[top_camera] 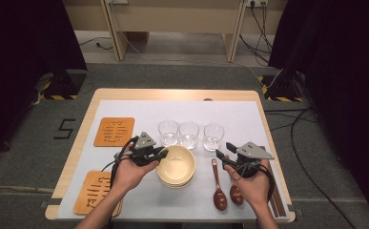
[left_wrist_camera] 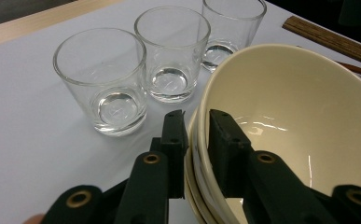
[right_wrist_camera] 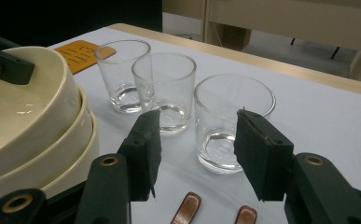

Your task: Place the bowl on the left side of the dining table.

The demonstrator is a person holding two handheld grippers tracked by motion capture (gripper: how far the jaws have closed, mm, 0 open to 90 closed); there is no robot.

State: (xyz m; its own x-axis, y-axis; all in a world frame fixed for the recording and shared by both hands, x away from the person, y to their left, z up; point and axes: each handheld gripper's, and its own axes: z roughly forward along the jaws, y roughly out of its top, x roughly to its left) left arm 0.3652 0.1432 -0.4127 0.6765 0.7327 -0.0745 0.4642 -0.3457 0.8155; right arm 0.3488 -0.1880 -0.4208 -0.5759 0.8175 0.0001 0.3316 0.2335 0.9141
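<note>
Cream top bowl (left_wrist_camera: 290, 116) is clamped at its rim by the left tongs (left_wrist_camera: 196, 122), stack not yet split.

Nothing's been lifted off the bowl stack (top_camera: 176, 167) mid-tabletop (top_camera: 125, 107) so far; the right tongs (right_wrist_camera: 194, 154) are held released, nothing in them. Three glass tumblers (top_camera: 189, 134) are crowded just behind, wooden spoons (top_camera: 219, 191) beside, so a straight-up lift is probably needed.

Three clear glasses (top_camera: 190, 134) stand in a row at the centre of the frame. Below them sits one stack of three cream bowls (top_camera: 175, 166). Two brown spoons (top_camera: 219, 187) lie at lower right, two orange trivets (top_camera: 114, 131) at left, and one bundle of dark chopsticks (top_camera: 276, 200) at far lower right.
</note>
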